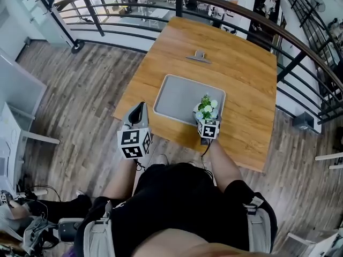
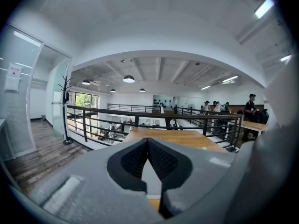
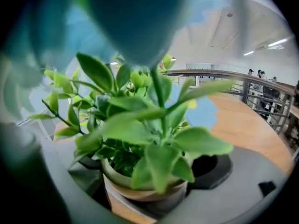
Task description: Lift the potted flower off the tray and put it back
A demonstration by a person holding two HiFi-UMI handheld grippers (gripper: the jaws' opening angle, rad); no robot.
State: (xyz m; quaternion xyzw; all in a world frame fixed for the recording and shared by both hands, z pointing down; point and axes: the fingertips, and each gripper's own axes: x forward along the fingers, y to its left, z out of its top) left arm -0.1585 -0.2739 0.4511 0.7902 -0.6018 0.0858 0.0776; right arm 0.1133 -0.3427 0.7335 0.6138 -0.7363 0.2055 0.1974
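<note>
The potted flower (image 1: 207, 106), green leaves with white blooms in a small pale pot, is at the near right corner of the grey tray (image 1: 179, 92) on the wooden table (image 1: 246, 84). My right gripper (image 1: 206, 119) is shut on the pot (image 3: 140, 192); in the right gripper view the leaves (image 3: 154, 129) fill the frame between the jaws. Whether the pot rests on the tray or hangs just above it, I cannot tell. My left gripper (image 1: 140, 108) hovers off the table's near left edge, away from the tray, and in its own view the left gripper (image 2: 148, 143) is shut on nothing.
A small metal stand (image 1: 199, 56) sits on the table beyond the tray. A dark railing (image 1: 241, 12) curves round the far and right sides of the table. A coat rack (image 1: 56, 12) stands far left, white furniture (image 1: 16, 106) at the left.
</note>
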